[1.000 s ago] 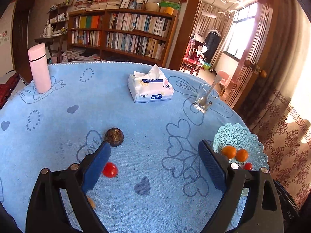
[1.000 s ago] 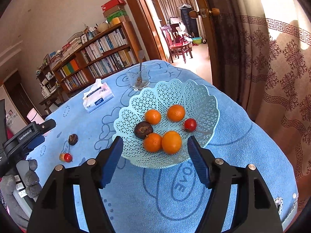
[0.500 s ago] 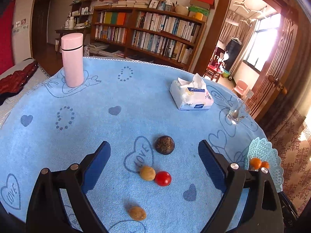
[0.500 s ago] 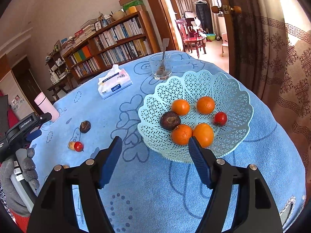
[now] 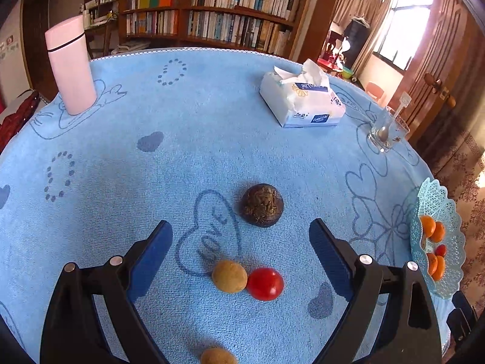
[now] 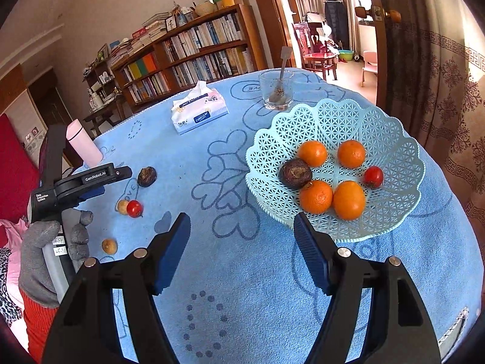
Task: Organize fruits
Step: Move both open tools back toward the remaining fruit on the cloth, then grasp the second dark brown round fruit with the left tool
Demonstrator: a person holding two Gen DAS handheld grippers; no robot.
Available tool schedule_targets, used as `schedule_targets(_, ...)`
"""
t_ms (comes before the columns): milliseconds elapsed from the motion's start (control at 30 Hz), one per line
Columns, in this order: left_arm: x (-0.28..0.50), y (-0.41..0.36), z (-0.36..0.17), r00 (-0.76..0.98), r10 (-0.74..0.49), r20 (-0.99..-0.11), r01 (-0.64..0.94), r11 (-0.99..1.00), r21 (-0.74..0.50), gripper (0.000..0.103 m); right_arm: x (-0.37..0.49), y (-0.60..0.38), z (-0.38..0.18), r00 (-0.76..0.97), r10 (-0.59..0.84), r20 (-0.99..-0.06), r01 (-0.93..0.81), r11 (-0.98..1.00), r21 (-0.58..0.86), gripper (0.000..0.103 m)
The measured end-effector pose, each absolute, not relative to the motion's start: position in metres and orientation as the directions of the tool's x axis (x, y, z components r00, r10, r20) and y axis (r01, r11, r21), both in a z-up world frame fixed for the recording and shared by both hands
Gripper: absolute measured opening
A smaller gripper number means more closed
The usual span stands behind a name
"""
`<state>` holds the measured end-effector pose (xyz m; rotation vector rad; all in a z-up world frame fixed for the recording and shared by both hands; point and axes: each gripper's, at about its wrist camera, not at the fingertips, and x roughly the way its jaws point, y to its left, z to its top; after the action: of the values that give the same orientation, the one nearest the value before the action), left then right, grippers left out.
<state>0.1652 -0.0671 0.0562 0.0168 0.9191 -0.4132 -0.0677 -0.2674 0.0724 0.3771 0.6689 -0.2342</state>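
The left tool [image 5: 239, 251] was wide open and held nothing, just above a tan fruit [image 5: 229, 276] touching a tomato [image 5: 265, 283] on the counter [image 5: 212, 139]. A grab at one could bump the other and roll it away. Only the right view showed the basket [image 6: 391, 209] well, and the right tool [image 6: 242, 247], open and empty.

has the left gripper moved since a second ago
Yes. The left gripper has swung left, away from the basket: the tomato, earlier beside its left finger, now sits between the open fingers, and the basket has slid to the frame's right edge.
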Motion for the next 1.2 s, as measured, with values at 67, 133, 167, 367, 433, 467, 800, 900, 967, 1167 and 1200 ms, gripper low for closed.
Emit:
schedule_targets(67,0.17,-0.08,0.05,0.522,-0.335,-0.784,0.385,0.913,-0.134,0.091,-0.068,-0.266,0.07,0.758,-0.089,-0.646,0.328,0.908,0.26,0.072)
schedule_targets(133,0.176,-0.09,0.044,0.503,-0.322,-0.802,0.405,0.908,-0.111,0.09,-0.067,-0.266,0.068,0.754,-0.086,-0.651,0.328,0.909,0.259,0.072)
schedule_targets(167,0.18,-0.095,0.042,0.497,-0.316,-0.808,0.412,0.906,-0.101,0.088,-0.067,-0.266,0.066,0.752,-0.085,-0.654,0.328,0.909,0.259,0.072)
schedule_targets(367,0.197,-0.112,0.029,0.462,-0.283,-0.841,0.423,0.903,-0.071,0.069,-0.065,-0.265,0.06,0.741,-0.079,-0.667,0.329,0.908,0.258,0.072)
schedule_targets(433,0.201,-0.113,0.024,0.451,-0.276,-0.849,0.413,0.908,-0.075,0.059,-0.063,-0.264,0.059,0.738,-0.078,-0.67,0.328,0.91,0.255,0.072)
schedule_targets(467,0.202,-0.113,0.023,0.46,-0.275,-0.844,0.409,0.909,-0.073,0.059,-0.063,-0.262,0.059,0.736,-0.078,-0.672,0.327,0.91,0.253,0.072)
schedule_targets(800,0.185,-0.097,0.041,0.482,-0.368,-0.795,0.434,0.889,-0.147,0.041,-0.047,-0.25,0.049,0.715,-0.058,-0.697,0.307,0.922,0.238,0.072)
schedule_targets(900,0.181,-0.086,0.053,0.499,-0.4,-0.769,0.425,0.886,-0.184,0.041,-0.042,-0.244,0.048,0.711,-0.051,-0.701,0.296,0.927,0.232,0.072)
schedule_targets(967,0.18,-0.078,0.062,0.512,-0.417,-0.751,0.418,0.885,-0.206,0.041,-0.038,-0.241,0.046,0.708,-0.044,-0.705,0.287,0.93,0.231,0.072)
schedule_targets(1167,0.176,-0.059,0.082,0.565,-0.423,-0.708,0.384,0.895,-0.228,0.041,-0.022,-0.227,0.041,0.701,-0.02,-0.713,0.253,0.941,0.223,0.072)
schedule_targets(1200,0.177,-0.056,0.085,0.57,-0.424,-0.704,0.381,0.895,-0.23,0.041,-0.018,-0.224,0.041,0.701,-0.014,-0.713,0.242,0.945,0.219,0.072)
